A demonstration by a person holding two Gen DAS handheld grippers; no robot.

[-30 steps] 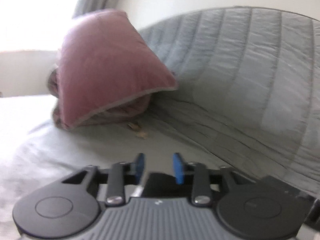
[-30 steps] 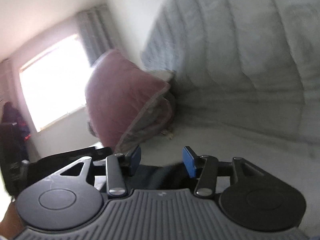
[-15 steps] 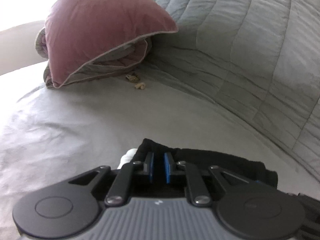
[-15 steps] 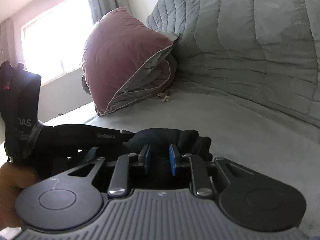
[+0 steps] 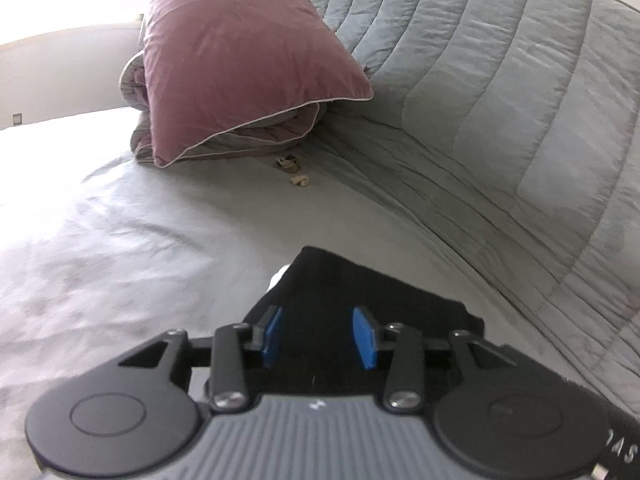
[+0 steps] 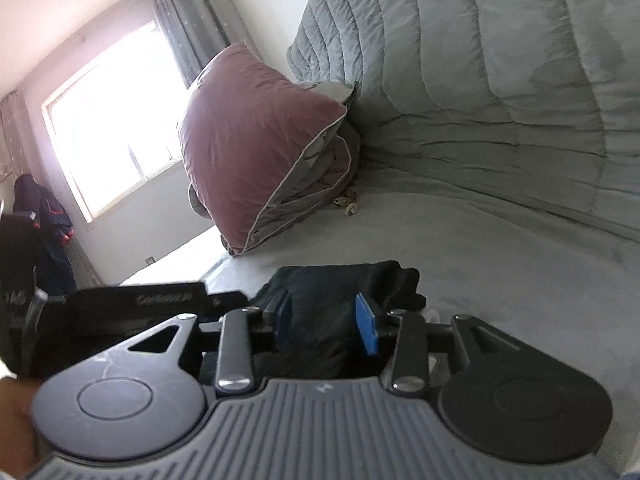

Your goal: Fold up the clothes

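A black garment (image 5: 360,288) lies folded on the light grey bedsheet (image 5: 160,216), with a bit of white cloth showing at its left edge. My left gripper (image 5: 318,336) hovers just over its near part, blue pads apart and nothing between them. In the right wrist view the same black garment (image 6: 344,284) lies bunched ahead of my right gripper (image 6: 326,324), which is open above it. The left gripper's black body (image 6: 140,304) shows at the left of that view.
A mauve pillow (image 5: 240,60) leans on a folded grey duvet at the head of the bed. A quilted grey blanket (image 5: 500,100) rises along the right. Small tan scraps (image 5: 294,170) lie on the sheet. A bright window (image 6: 116,120) and hanging dark clothes (image 6: 36,216) are at the left.
Both grippers shut on the black garment half a second ago and have now opened, leaving it on the sheet. Both views have pulled back slightly.
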